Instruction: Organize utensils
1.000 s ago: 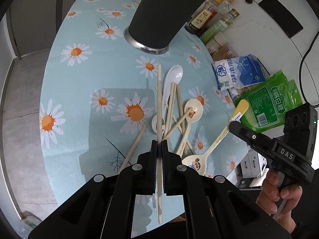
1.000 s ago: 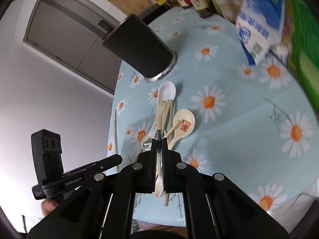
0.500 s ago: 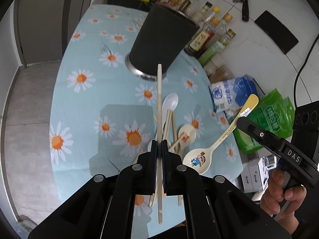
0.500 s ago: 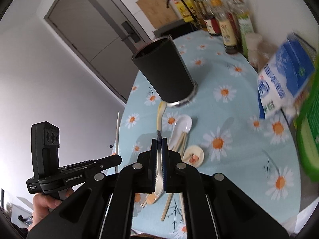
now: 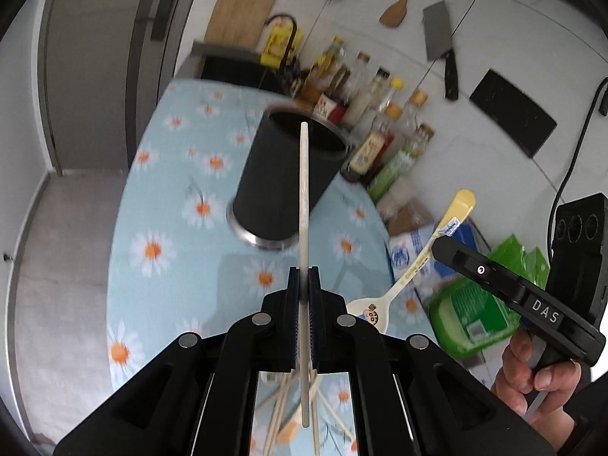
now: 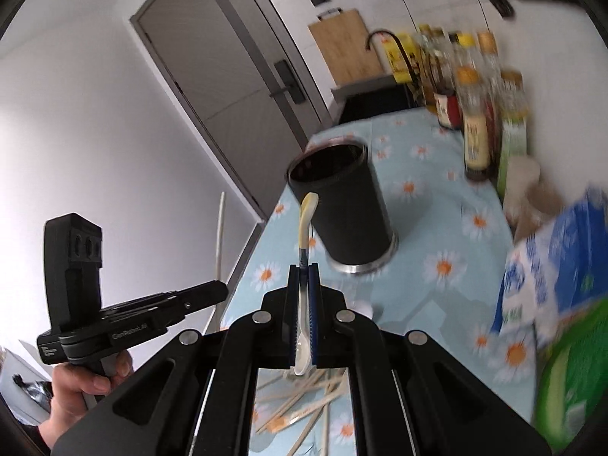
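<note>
Left gripper (image 5: 303, 288) pinching chopstick (image 5: 304, 193) mid-shaft, raised before black holder (image 5: 288, 178). Right gripper (image 6: 303, 285) clamped on spoon (image 6: 306, 224) handle. Both light, stiff; spoon likely slick, breakable.

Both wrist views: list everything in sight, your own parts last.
holder: one, black, upright on the tablecloth.
tablecloth: one, light blue with daisies.
chopstick: one, pale, in the left tongs.
spoon: one, cream, in the right tongs.
loose chopsticks: several, pale, heaped on the cloth below the tongs.
bottles: several, mixed colours, along the wall.
bags: blue-white and green, right table edge.
cleaver: one, on the wall.
cutting board: one, wooden, far wall.
left tongs: black, shut.
right tongs: black, shut.
</note>
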A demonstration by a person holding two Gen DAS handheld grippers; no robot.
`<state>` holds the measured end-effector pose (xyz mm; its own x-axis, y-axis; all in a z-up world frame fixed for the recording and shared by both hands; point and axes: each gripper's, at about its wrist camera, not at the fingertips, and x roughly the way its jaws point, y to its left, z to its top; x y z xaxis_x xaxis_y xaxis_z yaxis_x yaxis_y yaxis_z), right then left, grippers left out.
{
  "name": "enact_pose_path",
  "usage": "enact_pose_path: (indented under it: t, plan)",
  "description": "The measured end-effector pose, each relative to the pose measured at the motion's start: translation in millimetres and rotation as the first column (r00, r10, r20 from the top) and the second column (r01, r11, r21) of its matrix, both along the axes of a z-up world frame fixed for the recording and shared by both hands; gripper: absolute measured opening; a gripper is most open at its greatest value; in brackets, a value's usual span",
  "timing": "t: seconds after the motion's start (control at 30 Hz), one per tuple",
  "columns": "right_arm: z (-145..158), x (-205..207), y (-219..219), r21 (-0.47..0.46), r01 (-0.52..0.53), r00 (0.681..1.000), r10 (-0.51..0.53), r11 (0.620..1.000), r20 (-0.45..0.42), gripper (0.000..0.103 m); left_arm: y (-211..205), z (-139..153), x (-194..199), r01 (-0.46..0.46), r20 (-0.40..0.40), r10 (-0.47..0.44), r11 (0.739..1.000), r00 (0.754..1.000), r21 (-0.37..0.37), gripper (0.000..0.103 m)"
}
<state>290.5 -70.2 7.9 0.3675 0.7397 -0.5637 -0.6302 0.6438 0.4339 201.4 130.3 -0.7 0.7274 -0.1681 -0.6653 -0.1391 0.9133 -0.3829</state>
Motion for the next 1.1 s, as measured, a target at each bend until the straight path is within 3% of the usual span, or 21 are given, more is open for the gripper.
enact_pose_path:
  t: [0.13, 0.23, 0.7, 1.1]
  plan:
    - [17.3, 18.1, 3.7, 0.019, -0.026, 0.999, 0.025, 0.999, 0.047, 0.006, -2.0, 23.8, 7.1, -0.03, 0.093, 0.026, 0.999, 0.995, 0.039, 0.003]
    - [27.6, 29.7, 7.9, 0.031, -0.042, 0.996, 0.039, 0.999, 0.074, 0.006, -7.6, 38.9, 13.4, -0.046, 0.14, 0.03, 0.993, 0.99, 0.11, 0.003]
    - [62.4, 70.2, 26.0, 0.066, -0.066, 0.985, 0.054, 0.996, 0.161, 0.006, -9.6, 71.9, 55.2, -0.079, 0.274, 0.037, 0.987, 0.961, 0.143, 0.003]
    - [81.8, 126.8, 43.8, 0.07, -0.036, 0.981, 0.022, 0.997, 0.193, 0.006, -4.8, 88.7, 96.3, -0.116, 0.438, 0.028, 0.978, 0.898, 0.174, 0.004]
